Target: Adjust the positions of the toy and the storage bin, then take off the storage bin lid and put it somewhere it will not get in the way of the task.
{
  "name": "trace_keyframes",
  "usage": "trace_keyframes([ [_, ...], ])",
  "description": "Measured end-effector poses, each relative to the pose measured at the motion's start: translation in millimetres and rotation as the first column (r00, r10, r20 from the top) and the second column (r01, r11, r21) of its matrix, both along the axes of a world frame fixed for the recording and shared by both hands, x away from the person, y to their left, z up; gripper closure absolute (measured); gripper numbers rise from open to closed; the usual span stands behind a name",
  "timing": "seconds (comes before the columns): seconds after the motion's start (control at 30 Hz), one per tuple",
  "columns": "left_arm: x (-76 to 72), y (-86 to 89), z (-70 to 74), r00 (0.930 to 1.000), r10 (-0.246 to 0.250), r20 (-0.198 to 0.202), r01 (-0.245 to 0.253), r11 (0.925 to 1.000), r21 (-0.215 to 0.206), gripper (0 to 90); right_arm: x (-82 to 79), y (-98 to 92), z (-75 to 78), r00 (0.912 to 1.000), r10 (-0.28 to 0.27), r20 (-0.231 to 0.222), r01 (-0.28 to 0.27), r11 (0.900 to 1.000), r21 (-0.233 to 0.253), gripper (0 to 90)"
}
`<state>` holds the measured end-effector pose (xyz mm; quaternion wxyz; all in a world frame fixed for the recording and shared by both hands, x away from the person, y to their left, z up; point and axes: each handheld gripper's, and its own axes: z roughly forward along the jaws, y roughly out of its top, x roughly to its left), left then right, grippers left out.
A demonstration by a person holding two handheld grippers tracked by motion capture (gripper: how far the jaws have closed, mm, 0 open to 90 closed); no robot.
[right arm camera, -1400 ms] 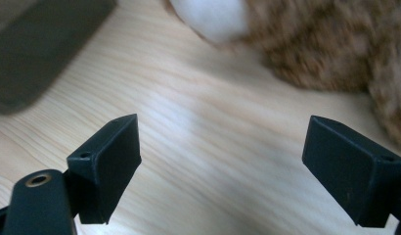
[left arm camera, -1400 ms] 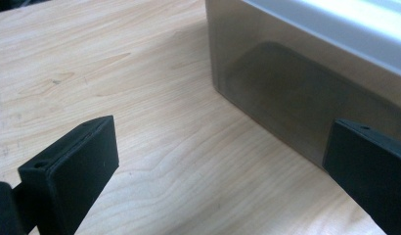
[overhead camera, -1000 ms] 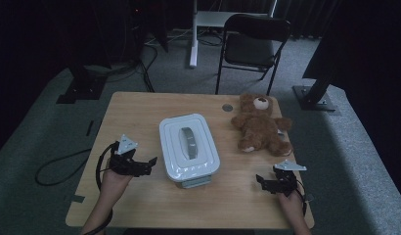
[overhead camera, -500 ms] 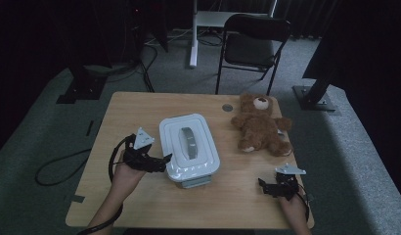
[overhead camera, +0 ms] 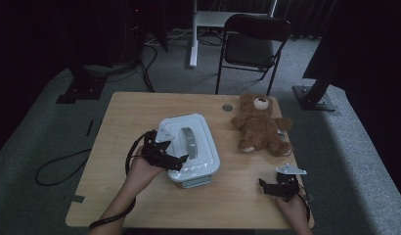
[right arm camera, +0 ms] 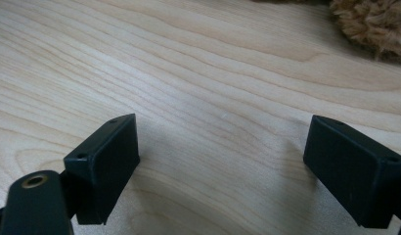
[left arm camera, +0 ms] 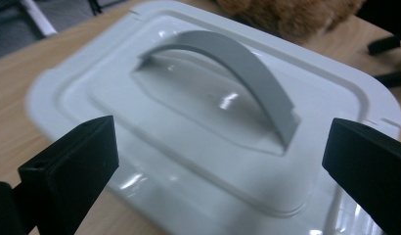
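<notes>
A white box with a lid (overhead camera: 191, 147) stands in the middle of the table, a grey arched handle (overhead camera: 189, 141) on top. My left gripper (overhead camera: 175, 160) hovers open over the lid's near left edge. In the left gripper view the lid (left arm camera: 154, 122) and its handle (left arm camera: 237, 73) lie just ahead of the wide-apart jaws of the left gripper (left arm camera: 223, 161). A brown teddy bear (overhead camera: 261, 126) lies to the right of the box. At the front right my right gripper (overhead camera: 273, 188) rests low over bare wood, open and holding nothing (right arm camera: 223, 161).
The wooden table (overhead camera: 120, 127) has a small round grommet (overhead camera: 227, 107) near its far edge. A black chair (overhead camera: 252, 44) stands behind the table on grey carpet. Teddy fur (right arm camera: 369, 24) shows at the top right of the right gripper view.
My left gripper has moved right from the table's left side to above the box's near left edge. The right gripper has barely shifted.
</notes>
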<state>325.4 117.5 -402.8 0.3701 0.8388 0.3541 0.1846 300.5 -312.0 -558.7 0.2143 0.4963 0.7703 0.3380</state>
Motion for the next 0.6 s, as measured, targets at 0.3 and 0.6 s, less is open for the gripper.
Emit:
trace_keyframes([
  [0.3,7.3,-19.1,0.4,0.9997,0.005,-0.024,-0.005,0.9999,0.013,1.0,0.0,-0.1,0.1,1.0000,-0.005,-0.001,0.005,1.000,0.000,12.5],
  [0.6,19.2,-31.2,-2.1,0.9989,0.034,-0.031,-0.034,0.9994,0.003,1.0,0.0,-0.2,0.1,1.0000,-0.009,-0.001,0.009,1.000,0.001,12.5],
])
